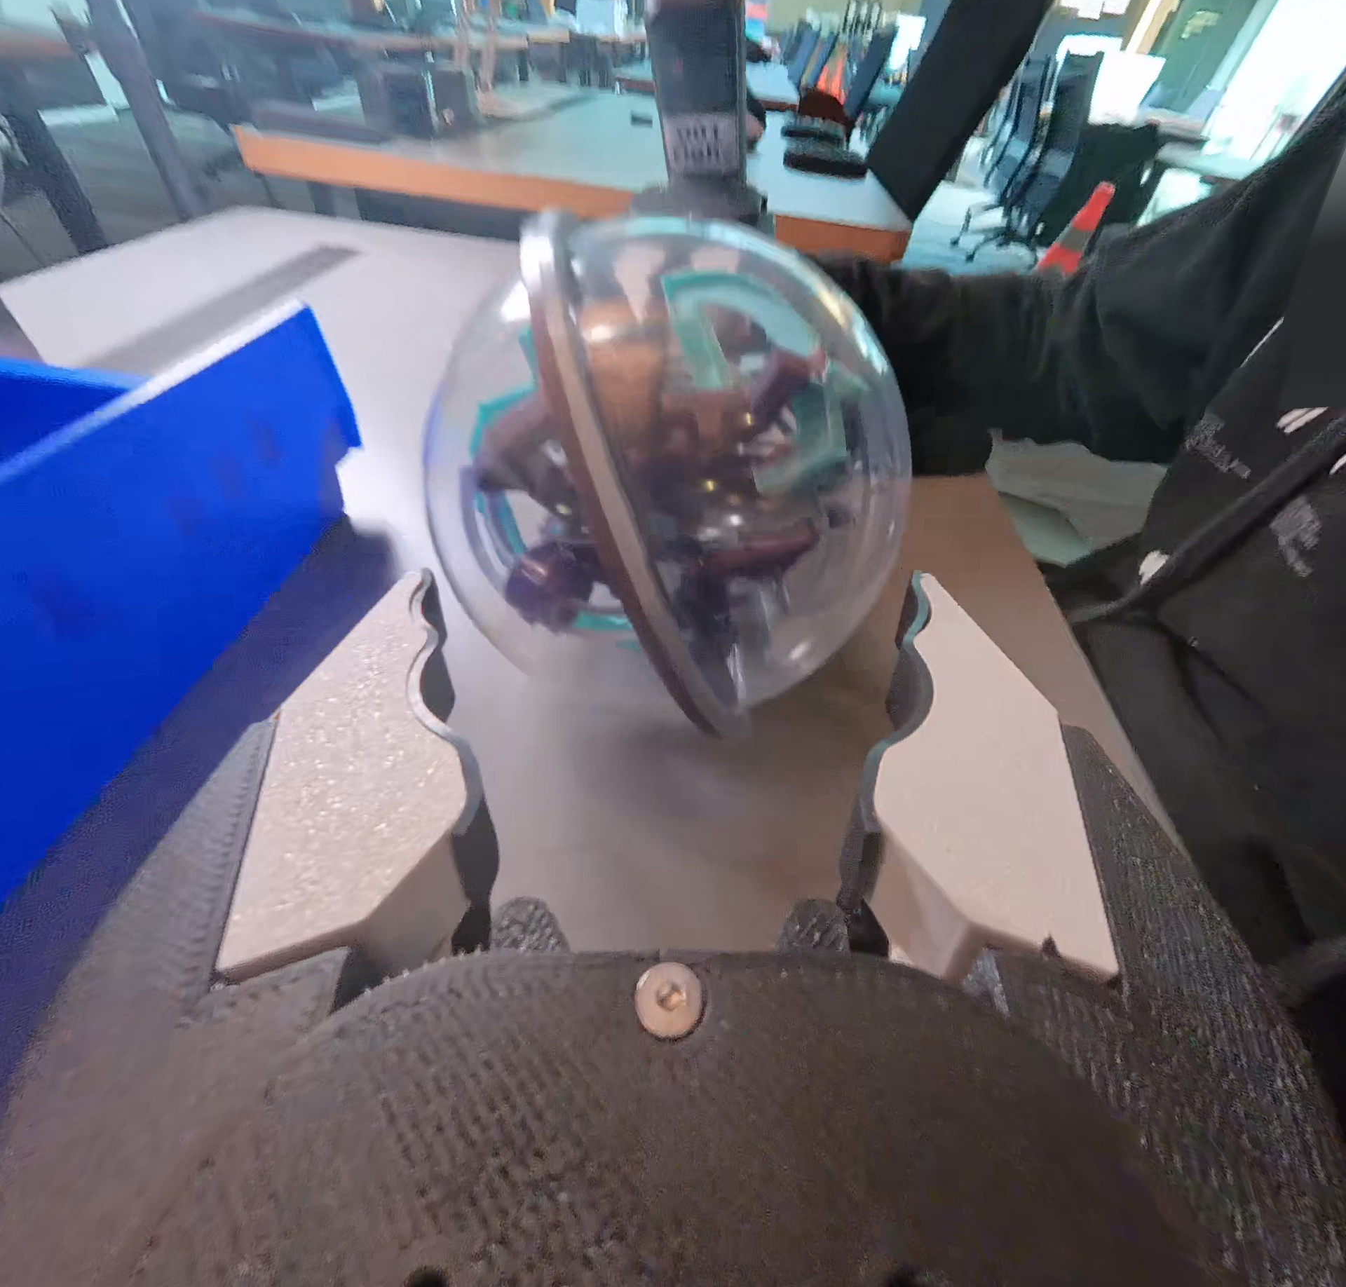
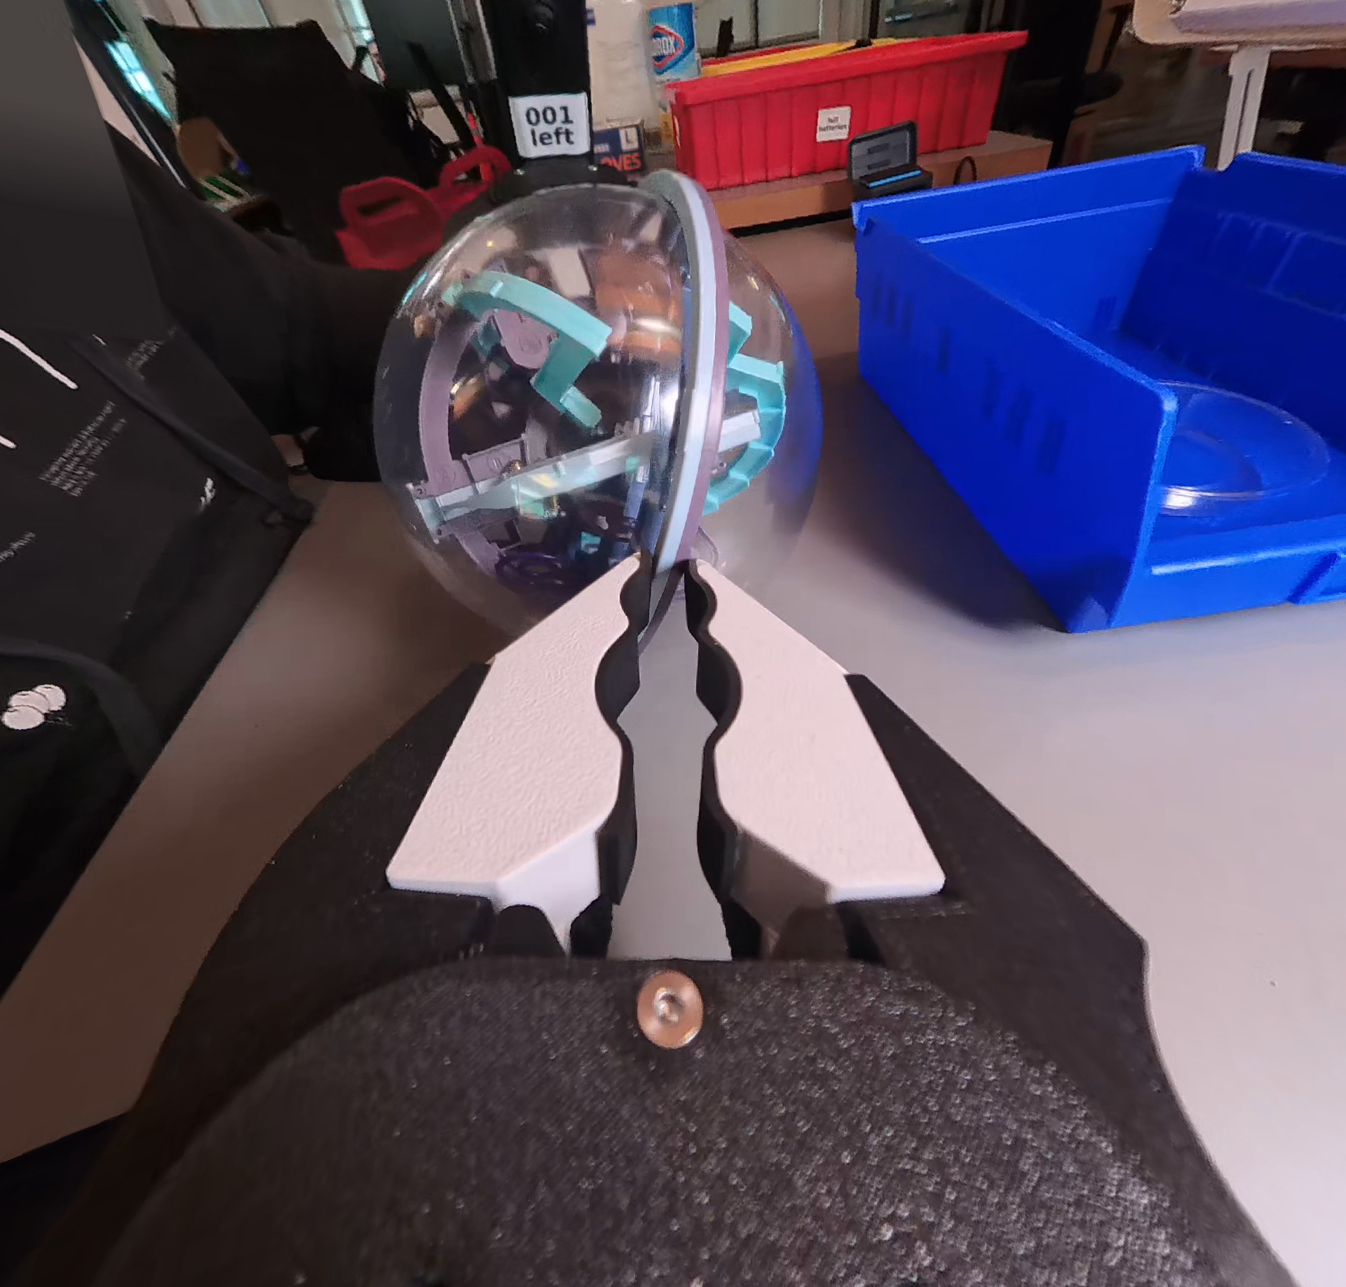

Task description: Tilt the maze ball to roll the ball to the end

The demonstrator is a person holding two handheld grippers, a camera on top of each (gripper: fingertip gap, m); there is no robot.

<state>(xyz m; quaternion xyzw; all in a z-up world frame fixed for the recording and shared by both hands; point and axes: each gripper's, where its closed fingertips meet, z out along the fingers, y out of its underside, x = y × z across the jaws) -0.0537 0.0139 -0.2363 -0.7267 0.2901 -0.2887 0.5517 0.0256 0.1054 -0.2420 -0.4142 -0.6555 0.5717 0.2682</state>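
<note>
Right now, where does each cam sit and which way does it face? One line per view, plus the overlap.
Left wrist view: sits on the left tool, looks forward between its wide-open fingers at the maze ball, which neither finger touches; a black sleeve reaches in from the right.
Right wrist view: sits on the right tool, faces the opposite way; its fingers pinch the ball's rim; dark clothing at left.
Shared: the maze ball, the blue bin and the grey table, seen from opposite sides.

clear maze ball (image 2: 583, 393) with teal tracks, rim tilted, above the grey table (image 2: 947, 779).
</note>
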